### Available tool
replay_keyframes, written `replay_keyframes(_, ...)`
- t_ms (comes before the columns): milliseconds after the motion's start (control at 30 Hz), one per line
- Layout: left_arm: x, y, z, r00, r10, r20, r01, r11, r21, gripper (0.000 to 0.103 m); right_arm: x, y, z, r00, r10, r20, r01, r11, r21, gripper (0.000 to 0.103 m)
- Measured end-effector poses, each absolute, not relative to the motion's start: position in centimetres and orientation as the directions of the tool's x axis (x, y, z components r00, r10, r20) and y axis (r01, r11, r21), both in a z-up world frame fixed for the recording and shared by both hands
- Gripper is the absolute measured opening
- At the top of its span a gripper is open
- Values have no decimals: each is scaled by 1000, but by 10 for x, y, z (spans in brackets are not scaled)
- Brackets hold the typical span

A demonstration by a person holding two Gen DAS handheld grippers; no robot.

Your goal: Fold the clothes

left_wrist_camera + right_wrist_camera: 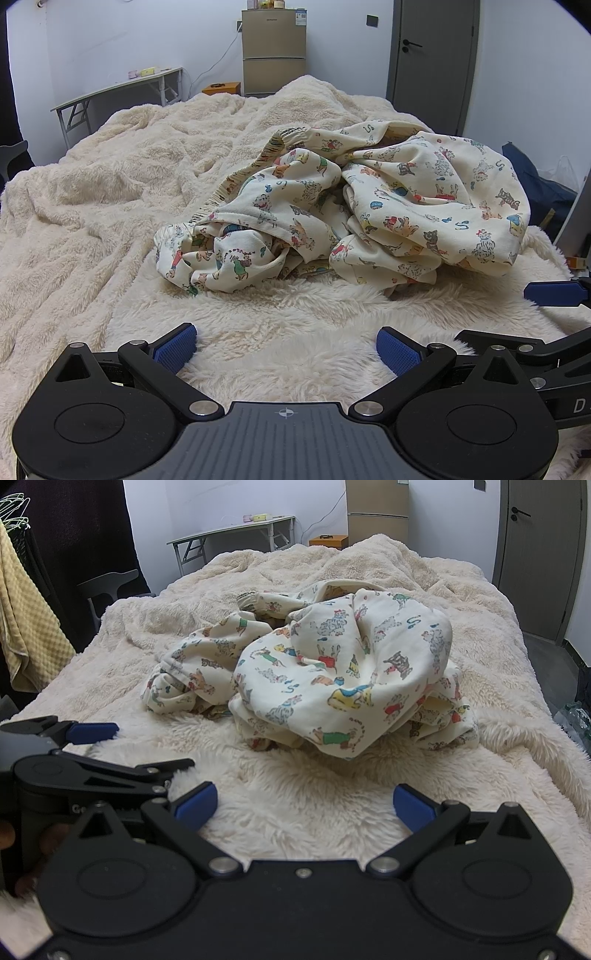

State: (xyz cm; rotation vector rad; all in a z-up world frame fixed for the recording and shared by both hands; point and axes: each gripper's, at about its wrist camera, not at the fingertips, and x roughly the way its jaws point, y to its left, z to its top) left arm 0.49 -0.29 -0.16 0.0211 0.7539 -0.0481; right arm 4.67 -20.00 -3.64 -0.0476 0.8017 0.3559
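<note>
We are holding left gripper and right gripper spread wide and empty, judging the crumpled animal-print pyjama trousers light, limp, best pinched at the elastic waistband.

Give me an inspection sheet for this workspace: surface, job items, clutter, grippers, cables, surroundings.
Surface: fluffy cream blanket, rumpled, covering the bed.
Job's things: printed garment, crumpled in a heap, unfolded.
Clutter: nothing seen on the blanket.
Grippers: left hand-held gripper open, empty; right hand-held gripper open, empty; both short of the garment.
Cables: one cable on the far wall.
Surroundings: fridge, folding table, door.
</note>
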Motion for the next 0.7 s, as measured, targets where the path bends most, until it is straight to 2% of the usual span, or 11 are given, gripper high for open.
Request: replay_keyframes(700, 8, -3, -2, 721, -50, -691, 63, 998, -6, 103, 50, -203, -37, 629, 303, -715, -328, 938, 109, 103)
